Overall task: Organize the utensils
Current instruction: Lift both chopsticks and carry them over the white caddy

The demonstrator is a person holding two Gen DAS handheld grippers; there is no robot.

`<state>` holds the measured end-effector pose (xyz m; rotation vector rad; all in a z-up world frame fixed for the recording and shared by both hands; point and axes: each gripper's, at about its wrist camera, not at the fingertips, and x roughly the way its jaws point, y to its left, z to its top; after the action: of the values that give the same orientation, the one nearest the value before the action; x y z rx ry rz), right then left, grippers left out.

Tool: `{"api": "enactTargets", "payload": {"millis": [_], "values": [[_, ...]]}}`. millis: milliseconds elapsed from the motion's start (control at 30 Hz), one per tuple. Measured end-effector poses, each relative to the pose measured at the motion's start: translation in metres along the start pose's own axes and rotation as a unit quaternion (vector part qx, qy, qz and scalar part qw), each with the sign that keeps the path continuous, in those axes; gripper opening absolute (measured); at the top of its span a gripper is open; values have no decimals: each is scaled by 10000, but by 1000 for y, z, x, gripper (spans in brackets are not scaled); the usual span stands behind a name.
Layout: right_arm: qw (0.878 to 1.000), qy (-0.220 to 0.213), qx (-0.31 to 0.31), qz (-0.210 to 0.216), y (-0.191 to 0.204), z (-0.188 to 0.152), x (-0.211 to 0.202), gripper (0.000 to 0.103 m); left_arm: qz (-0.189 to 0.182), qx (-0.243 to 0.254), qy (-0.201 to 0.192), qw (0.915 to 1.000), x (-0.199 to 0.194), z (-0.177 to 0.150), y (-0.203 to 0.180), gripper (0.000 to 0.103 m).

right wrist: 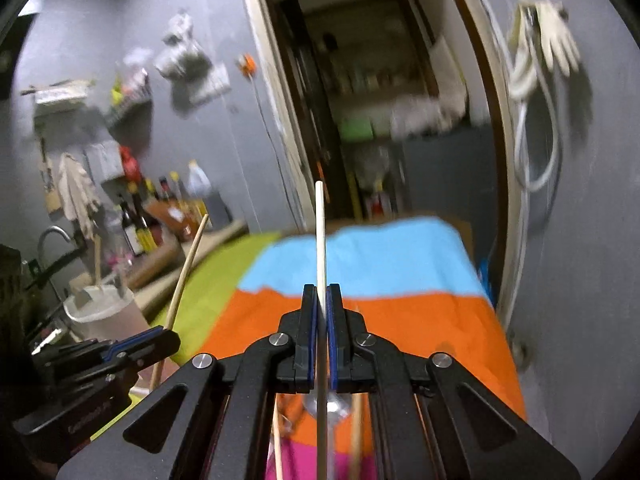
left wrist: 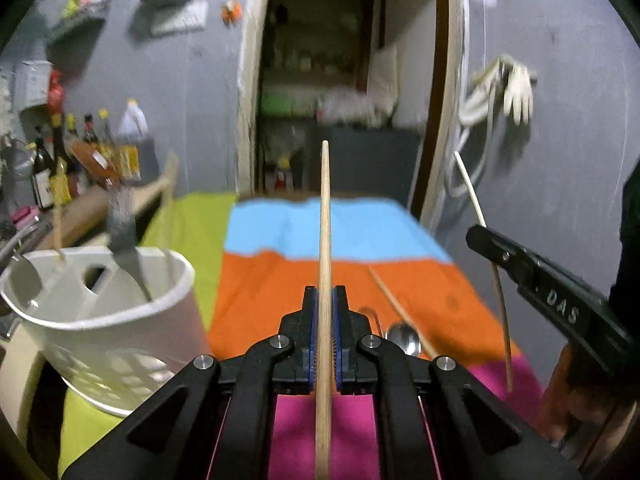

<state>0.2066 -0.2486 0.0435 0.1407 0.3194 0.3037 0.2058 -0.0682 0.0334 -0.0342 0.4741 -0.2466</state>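
While each gripper clamps one chopstick, both sticks hang above the striped cloth.
The left gripper [left wrist: 325, 300] has its jaws closed on a tan wooden chopstick [left wrist: 325, 240]; the right gripper [right wrist: 320, 300] is closed on a pale thin chopstick [right wrist: 320, 232]. Below lie a metal spoon [left wrist: 405, 340] and another wooden chopstick [left wrist: 396, 304] on the multicoloured cloth [left wrist: 280, 280]; farther left stands a white plastic utensil holder [left wrist: 120, 332].

the letters "das" stand in pale print on the black side of the right tongs [left wrist: 476, 236], at 3 o'clock in the left wrist view. print on the left tongs [right wrist: 170, 338] and the bottle labels [left wrist: 42, 188] is too blurred to read.
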Motion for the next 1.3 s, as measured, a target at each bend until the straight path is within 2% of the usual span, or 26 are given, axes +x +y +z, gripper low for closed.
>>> {"api": "enactTargets", "payload": {"millis": [100,233,367,467,533,767,933,1067,1300], "values": [[9986,-478,-207,62,20,9,-10,3,25,-58,-460,9989,-14,10,5,5],[9935,-1057,-336,270,46,21,-17,3,26,-237,-1129,9933,-37,22,20,5],[9882,-1379,-306,592,73,33,-15,3,45,-390,-1639,9857,-60,36,44,5],[9843,-1529,-267,841,92,41,-9,3,68,-478,-1878,9810,-77,48,68,5],[9817,-1614,-236,984,104,44,-3,3,210,-523,-2017,9778,-86,55,86,5],[9731,-1764,68,1478,134,53,20,3,574,-722,-2210,9709,-104,64,142,5],[9685,-1748,147,1769,156,49,35,3,731,-1076,-2103,9689,-100,61,178,5],[9693,-1730,165,1738,163,43,46,3,838,-1332,-2113,9647,-95,58,199,5],[9745,-1620,120,1547,166,33,66,3,1059,-1420,-2291,9571,-87,56,213,5]]}}
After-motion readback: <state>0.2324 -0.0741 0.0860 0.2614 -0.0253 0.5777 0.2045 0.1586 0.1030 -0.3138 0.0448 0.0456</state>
